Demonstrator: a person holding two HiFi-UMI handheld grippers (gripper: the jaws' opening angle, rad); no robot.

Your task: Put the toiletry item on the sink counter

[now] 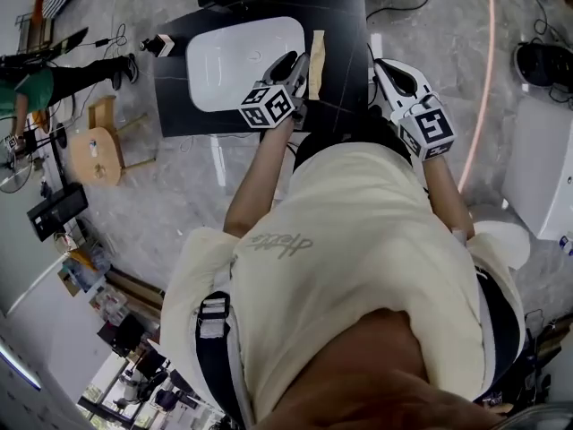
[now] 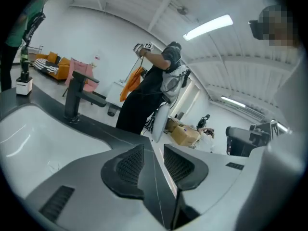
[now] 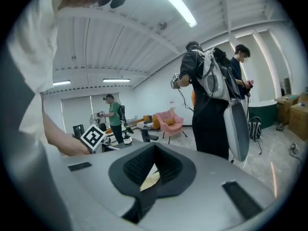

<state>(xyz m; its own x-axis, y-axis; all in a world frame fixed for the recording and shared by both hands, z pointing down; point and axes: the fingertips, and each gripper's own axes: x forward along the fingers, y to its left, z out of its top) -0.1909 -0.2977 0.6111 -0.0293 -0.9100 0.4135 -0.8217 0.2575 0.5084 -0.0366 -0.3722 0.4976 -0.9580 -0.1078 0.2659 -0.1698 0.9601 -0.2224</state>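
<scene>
The toiletry item [image 1: 317, 50] is a flat tan piece lying on the black sink counter [image 1: 345, 25], just right of the white basin [image 1: 237, 56]. My left gripper [image 1: 294, 63] hovers over the counter beside the item, open, with nothing between its pads [image 2: 132, 165]. In its own view, the left gripper [image 2: 154, 153] sits by the basin [image 2: 29, 134], facing the black faucet [image 2: 76, 97]. My right gripper [image 1: 385, 66] is off the counter's right edge, apart from the item. In the right gripper view its jaws [image 3: 153, 150] meet at the tips; a tan patch [image 3: 150, 178] shows through the slit below.
A soap dispenser [image 1: 159, 45] stands at the counter's left corner. A wooden stool [image 1: 97, 150] is on the floor to the left, and a white fixture [image 1: 537, 168] on the right. Other people stand nearby, one in black [image 2: 151, 90] and one in green [image 1: 36, 83].
</scene>
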